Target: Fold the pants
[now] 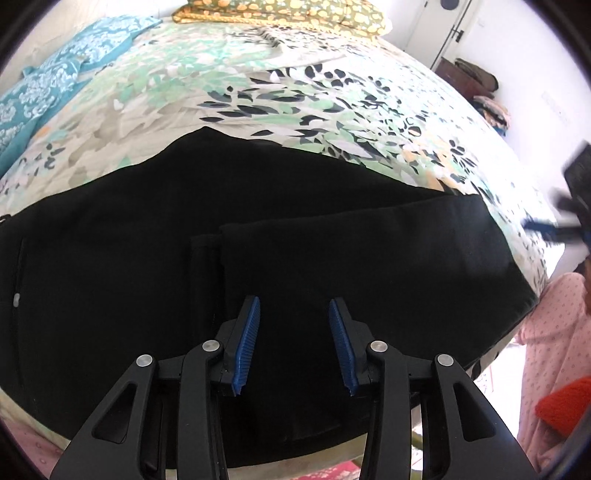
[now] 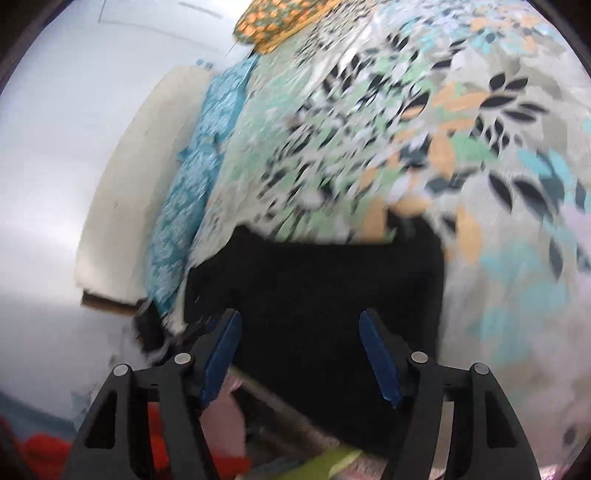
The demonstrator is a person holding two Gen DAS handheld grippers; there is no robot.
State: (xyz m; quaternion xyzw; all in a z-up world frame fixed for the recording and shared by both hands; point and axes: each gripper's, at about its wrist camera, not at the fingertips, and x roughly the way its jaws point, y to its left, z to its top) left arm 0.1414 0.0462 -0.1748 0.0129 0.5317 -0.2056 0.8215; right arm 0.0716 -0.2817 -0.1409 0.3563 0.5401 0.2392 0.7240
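Note:
Black pants (image 1: pixel 184 236) lie flat across the near part of a bed, with a folded-over layer (image 1: pixel 369 258) on top at the right. My left gripper (image 1: pixel 294 339) is open and empty just above the folded layer near the bed's front edge. In the right wrist view, which is blurred, the pants (image 2: pixel 314 288) show as a dark block ahead. My right gripper (image 2: pixel 300 354) is open and empty over their near end. The right gripper also shows as a blurred shape at the far right of the left wrist view (image 1: pixel 569 221).
The bed has a leaf-print sheet (image 1: pixel 295 92). A teal patterned cloth (image 1: pixel 55 85) lies at its left, an orange-patterned pillow (image 1: pixel 280 11) at the head. A person in pink clothing (image 1: pixel 554 350) stands at the right bed edge. A white wall (image 2: pixel 55 147) lies beyond the bed.

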